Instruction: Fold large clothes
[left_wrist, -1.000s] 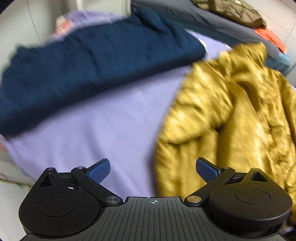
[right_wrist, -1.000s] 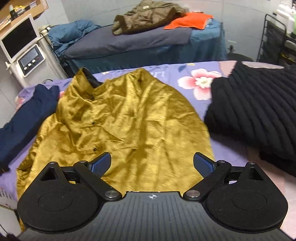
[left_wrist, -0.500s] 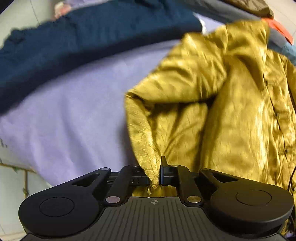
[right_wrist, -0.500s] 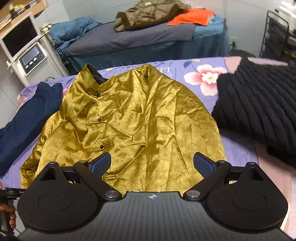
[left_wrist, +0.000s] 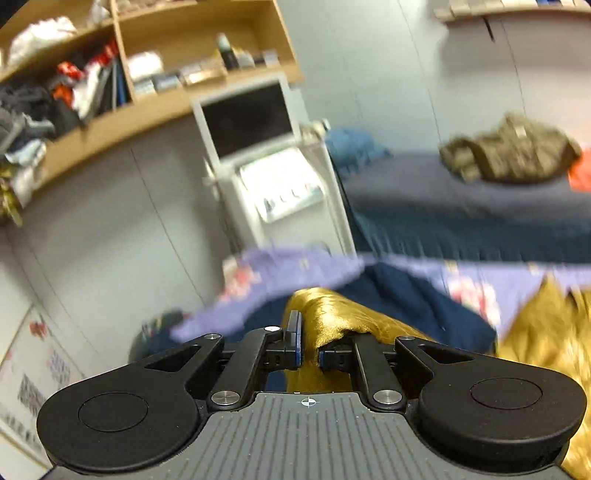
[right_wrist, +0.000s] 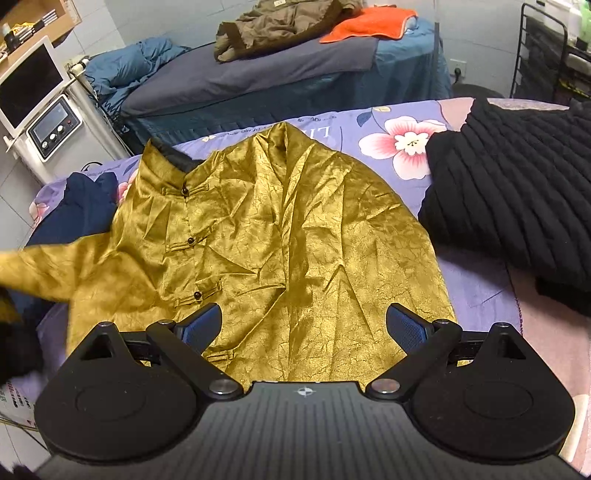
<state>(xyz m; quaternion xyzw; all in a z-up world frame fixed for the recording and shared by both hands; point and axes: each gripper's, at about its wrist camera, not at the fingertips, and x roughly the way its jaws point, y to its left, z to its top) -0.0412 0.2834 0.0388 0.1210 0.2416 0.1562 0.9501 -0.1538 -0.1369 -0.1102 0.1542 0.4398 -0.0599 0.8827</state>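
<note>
Floral purple bedding (right_wrist: 424, 122) covers the work surface, where a gold satin jacket (right_wrist: 280, 236) lies face up between a navy garment (right_wrist: 81, 199) and a black ribbed knit (right_wrist: 517, 192) — a second bed (right_wrist: 258, 74) with more clothes stands behind. A second ago the left gripper (left_wrist: 308, 343) hung wide open over the sheet beside the jacket; now its jaws are clenched on the gold sleeve (left_wrist: 332, 317), a fold of cloth bunched between the pads and spilling over the right one, and its camera looks out at shelves (left_wrist: 147, 74) and a white monitor cart (left_wrist: 266, 155) instead of the bed. Seen from the right wrist, that sleeve stretches off toward the left edge. The right gripper (right_wrist: 304, 325) is released, nothing between its jaws, hovering above the jacket's hem. The first fold — sleeve across the body — appears under way.
</note>
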